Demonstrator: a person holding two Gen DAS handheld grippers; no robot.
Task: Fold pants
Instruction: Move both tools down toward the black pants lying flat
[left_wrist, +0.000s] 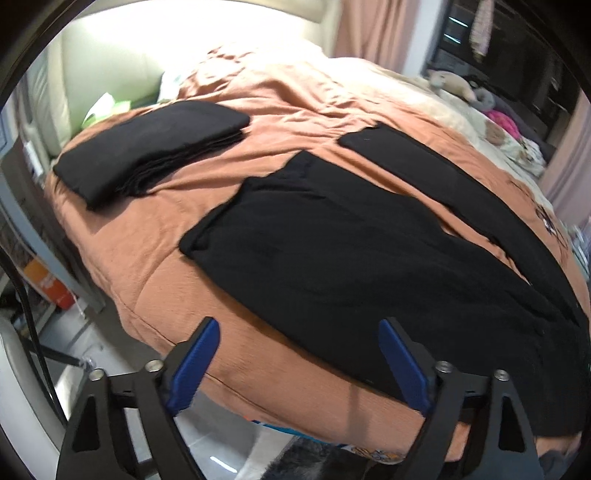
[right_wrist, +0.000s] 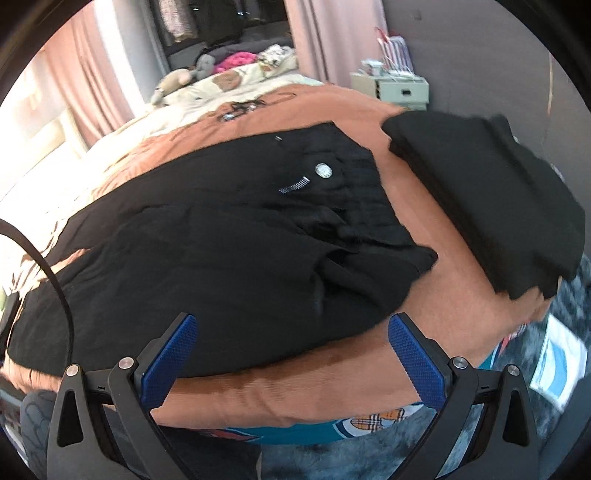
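Black pants (left_wrist: 332, 236) lie spread on the orange bedspread (left_wrist: 155, 236), just beyond both grippers' parted, empty fingers (left_wrist: 199, 362); folded black stacks (right_wrist: 491, 199) sit past the waistband, bare bedspread between.

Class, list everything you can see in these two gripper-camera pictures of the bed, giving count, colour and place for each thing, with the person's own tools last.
pants: one, black, spread flat on the bed, legs apart
waist button: one, silver, on the pants' waistband
folded stacks: two, black, one beyond each end of the pants
bedcover: one, orange-brown, under everything
soft toy: one, beige, far side of the bed
cabinet: one, pale, by the wall
left gripper: one, black with blue pads, open, empty
right gripper: one, same colours, open, empty
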